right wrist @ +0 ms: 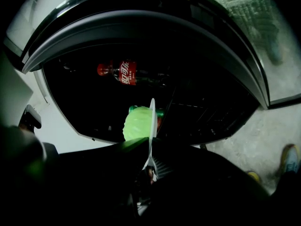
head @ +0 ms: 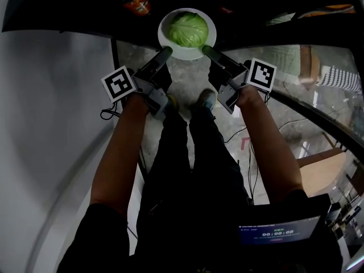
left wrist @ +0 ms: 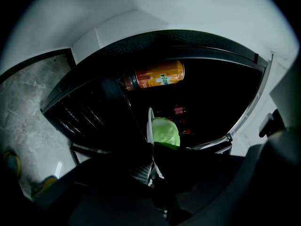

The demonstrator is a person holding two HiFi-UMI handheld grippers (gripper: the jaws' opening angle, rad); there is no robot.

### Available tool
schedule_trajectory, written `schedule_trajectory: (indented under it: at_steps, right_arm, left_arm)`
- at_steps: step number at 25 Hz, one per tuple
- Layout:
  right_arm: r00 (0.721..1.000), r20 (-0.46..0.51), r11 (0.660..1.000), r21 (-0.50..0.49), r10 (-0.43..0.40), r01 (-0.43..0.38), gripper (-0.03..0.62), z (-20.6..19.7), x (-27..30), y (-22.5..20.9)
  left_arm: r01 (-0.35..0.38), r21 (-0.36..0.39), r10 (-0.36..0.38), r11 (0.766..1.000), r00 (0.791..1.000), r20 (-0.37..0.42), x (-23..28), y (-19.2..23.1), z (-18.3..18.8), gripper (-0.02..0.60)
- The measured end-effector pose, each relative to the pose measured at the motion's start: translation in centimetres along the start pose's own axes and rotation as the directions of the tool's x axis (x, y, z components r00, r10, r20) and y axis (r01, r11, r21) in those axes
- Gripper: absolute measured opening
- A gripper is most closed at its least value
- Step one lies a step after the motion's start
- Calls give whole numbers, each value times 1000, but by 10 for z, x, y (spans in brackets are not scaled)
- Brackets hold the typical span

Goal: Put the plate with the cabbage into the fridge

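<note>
Two-handed carry in hand — left gripper (head: 165, 53) and right gripper (head: 206, 51) clamped on opposite rims of the plate (head: 165, 37), cabbage (head: 189, 29) on it, at the fridge's (right wrist: 141, 25) open front edge. Next, likely: ease inward level, set on a shelf (left wrist: 84, 114).

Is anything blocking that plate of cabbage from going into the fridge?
Nothing clearly visible does. The plate faces the open fridge; an orange bottle lies left of it, a cola bottle right of it.

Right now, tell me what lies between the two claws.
The plate holding the cabbage. In the head view, the left claw and the right claw each pinch its rim from opposite sides.
</note>
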State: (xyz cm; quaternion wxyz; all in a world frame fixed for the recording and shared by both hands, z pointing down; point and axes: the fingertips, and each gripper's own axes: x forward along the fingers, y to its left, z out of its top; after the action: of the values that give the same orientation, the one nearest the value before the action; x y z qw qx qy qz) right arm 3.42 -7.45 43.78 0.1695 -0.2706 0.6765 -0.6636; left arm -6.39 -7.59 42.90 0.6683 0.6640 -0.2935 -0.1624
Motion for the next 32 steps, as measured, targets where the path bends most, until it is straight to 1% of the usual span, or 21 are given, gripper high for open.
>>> schedule_trajectory:
  at_steps: [8,25,32]
  right_arm:
    - [1000,-2,1000,-14,7,-7,20,0,1,1]
    - [1000,16,1000,-16,19,-19,20,0,0,1]
    - [999,24,1000,-9,26,-25,20,0,0,2]
  left_arm:
    - [11,-2,-11,1000,1000,9,0,1,0,12]
    - [16,25,-16,1000,1000,11,0,-1,1,12]
    - [17,15,-17,1000,1000,20,1,-2,1,12]
